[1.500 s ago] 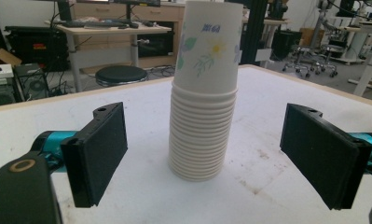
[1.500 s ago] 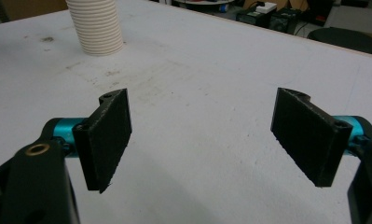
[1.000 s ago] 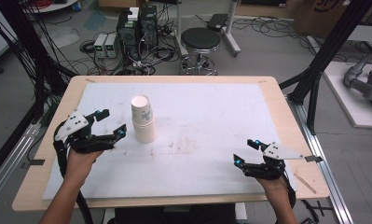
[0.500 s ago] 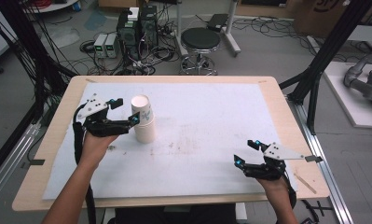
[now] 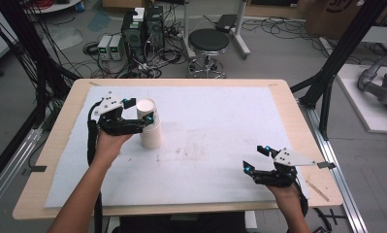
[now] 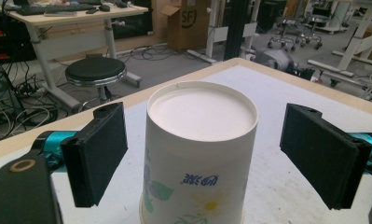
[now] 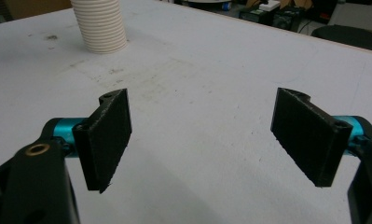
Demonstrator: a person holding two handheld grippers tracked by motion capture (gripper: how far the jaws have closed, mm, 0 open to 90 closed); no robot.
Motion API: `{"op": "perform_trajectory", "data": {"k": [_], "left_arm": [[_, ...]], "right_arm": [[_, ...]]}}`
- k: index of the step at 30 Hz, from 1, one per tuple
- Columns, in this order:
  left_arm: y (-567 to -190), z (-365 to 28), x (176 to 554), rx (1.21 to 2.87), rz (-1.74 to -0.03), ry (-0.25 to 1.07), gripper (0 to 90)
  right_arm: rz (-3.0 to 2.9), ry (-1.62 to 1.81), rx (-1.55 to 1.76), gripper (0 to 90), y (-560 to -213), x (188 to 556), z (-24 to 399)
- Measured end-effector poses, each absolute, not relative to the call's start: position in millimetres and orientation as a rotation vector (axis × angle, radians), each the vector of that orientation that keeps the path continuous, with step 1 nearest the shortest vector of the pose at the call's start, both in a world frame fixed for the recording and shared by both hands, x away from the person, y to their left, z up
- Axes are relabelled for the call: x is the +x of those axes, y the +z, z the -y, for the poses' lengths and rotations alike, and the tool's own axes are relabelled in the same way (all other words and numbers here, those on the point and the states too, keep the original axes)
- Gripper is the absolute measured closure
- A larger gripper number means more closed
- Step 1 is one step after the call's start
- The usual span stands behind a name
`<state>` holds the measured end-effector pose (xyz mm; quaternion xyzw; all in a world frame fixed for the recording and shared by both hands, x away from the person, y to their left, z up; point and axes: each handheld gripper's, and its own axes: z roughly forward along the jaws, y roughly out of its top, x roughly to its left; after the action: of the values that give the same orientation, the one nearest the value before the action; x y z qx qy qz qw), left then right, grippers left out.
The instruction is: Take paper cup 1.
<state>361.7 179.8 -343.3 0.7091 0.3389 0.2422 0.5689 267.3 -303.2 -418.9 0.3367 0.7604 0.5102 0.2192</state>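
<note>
Left tongs, released, straddle the top of the inverted paper cup stack on the counter; right tongs rest released, well apart. Uneven closure could likely tip the stack or crush the top cup.

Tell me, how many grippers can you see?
2. The left gripper is open around the top of the cup stack, not touching it. The right gripper is open near the table's right front.

paper cup: white, floral print (blue lettering) | table sheet: white | stool: black
</note>
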Motion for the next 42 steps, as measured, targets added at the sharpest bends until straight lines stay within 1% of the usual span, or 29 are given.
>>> {"op": "perform_trajectory", "data": {"k": [5,15,25,33,42], "left_arm": [[-347,-176,369,1.671,-0.823,0.576,15.6],[-351,-171,376,1.679,-0.807,0.567,21.0],[-351,-171,377,1.667,-0.782,0.561,33.2],[-348,-171,378,1.663,-0.776,0.561,33.6],[-335,-172,376,1.631,-0.768,0.572,33.8]], "right_arm": [[-2.106,1.411,0.933,20.8,-419,267,304],[-2.109,1.411,0.938,20.8,-420,267,305],[-2.106,1.413,0.943,20.8,-419,267,305],[-2.109,1.411,0.942,20.8,-420,268,305],[-2.111,1.409,0.945,20.8,-419,267,305]]}}
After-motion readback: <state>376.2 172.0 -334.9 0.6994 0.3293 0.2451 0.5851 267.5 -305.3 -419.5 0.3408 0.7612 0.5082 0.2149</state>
